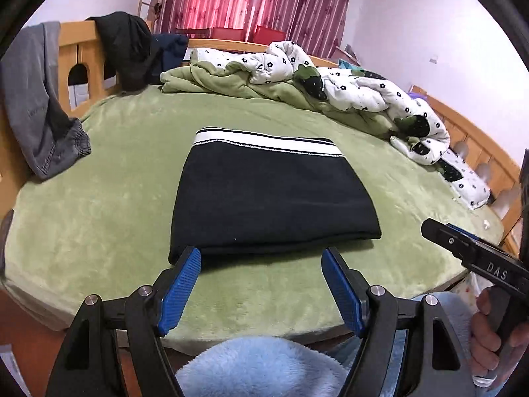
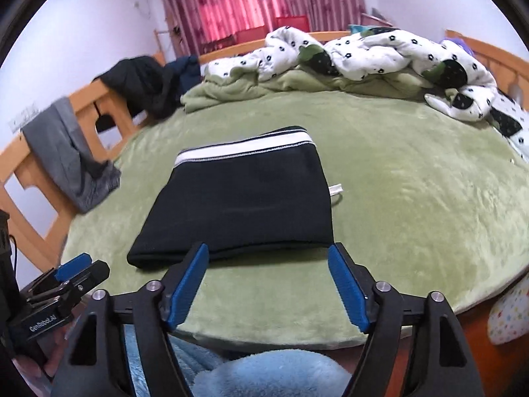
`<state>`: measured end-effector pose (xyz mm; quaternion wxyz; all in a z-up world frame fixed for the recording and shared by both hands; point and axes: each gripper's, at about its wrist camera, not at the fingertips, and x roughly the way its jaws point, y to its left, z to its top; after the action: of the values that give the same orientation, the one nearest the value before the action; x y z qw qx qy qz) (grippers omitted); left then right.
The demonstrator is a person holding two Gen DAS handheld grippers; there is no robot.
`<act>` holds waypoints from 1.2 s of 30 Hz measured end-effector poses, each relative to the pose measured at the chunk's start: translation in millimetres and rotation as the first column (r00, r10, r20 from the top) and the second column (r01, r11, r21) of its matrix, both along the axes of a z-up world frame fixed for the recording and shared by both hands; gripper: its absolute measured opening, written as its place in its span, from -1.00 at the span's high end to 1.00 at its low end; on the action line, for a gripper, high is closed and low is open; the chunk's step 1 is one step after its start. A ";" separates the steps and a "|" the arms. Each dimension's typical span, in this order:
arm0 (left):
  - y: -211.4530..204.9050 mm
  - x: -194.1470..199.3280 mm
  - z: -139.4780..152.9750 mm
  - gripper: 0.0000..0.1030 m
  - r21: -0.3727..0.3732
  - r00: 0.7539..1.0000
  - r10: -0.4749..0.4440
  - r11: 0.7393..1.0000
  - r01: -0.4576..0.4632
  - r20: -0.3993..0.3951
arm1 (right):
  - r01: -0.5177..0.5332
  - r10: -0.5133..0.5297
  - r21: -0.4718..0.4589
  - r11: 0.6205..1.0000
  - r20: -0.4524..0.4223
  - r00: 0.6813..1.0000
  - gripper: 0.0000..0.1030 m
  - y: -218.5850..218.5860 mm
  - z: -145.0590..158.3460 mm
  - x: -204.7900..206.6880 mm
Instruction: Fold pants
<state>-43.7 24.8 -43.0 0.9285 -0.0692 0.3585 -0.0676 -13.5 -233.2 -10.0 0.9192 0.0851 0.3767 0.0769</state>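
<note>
The black pants (image 1: 267,195) lie folded into a compact rectangle on the green bed (image 1: 115,205), the white striped waistband at the far edge. They also show in the right wrist view (image 2: 244,205), with a white drawstring end (image 2: 336,190) poking out on the right. My left gripper (image 1: 261,258) is open and empty, just short of the pants' near fold. My right gripper (image 2: 267,254) is open and empty, also just in front of the near fold. It shows from the side in the left wrist view (image 1: 463,248). The left gripper shows in the right wrist view (image 2: 79,269).
A crumpled white flowered quilt (image 1: 347,89) and green blanket (image 1: 211,79) are piled at the far side. Grey pants (image 1: 36,106) and dark clothes (image 1: 132,49) hang over the wooden bed rail (image 1: 74,43) on the left. Red curtains (image 1: 251,0) hang behind.
</note>
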 end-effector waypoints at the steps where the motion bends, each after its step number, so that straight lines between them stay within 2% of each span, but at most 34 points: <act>1: -0.7 -0.1 0.4 -0.43 0.002 1.000 0.003 1.000 -0.003 -0.004 | 0.004 -0.004 -0.019 1.000 -0.002 1.000 -0.51 1.8 -1.0 -1.0; 9: 0.5 1.7 -1.6 -0.43 -0.002 1.000 -0.001 1.000 0.001 -0.023 | 0.029 -0.028 -0.131 0.991 0.010 1.000 -0.56 12.7 -1.5 -8.9; 16: 6.2 5.0 -3.7 -0.43 -0.027 0.999 -0.003 1.000 0.002 -0.032 | 0.043 -0.043 -0.106 0.993 0.000 0.999 -0.56 5.0 -3.5 -8.3; 24: 3.8 4.0 -3.2 -0.43 -0.003 1.000 0.008 1.000 -0.008 -0.028 | 0.038 -0.038 -0.117 0.992 -0.002 0.999 -0.56 3.9 -3.5 -8.5; 36: 4.6 4.5 -3.1 -0.43 -0.005 1.000 0.008 1.000 -0.008 -0.029 | 0.049 -0.050 -0.140 0.989 -0.003 0.999 -0.56 4.5 -3.3 -8.2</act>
<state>-39.2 29.4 -46.1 0.9233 -0.0739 0.3713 -0.0640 -21.7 -228.6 -13.3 0.9234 0.0302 0.3818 0.0271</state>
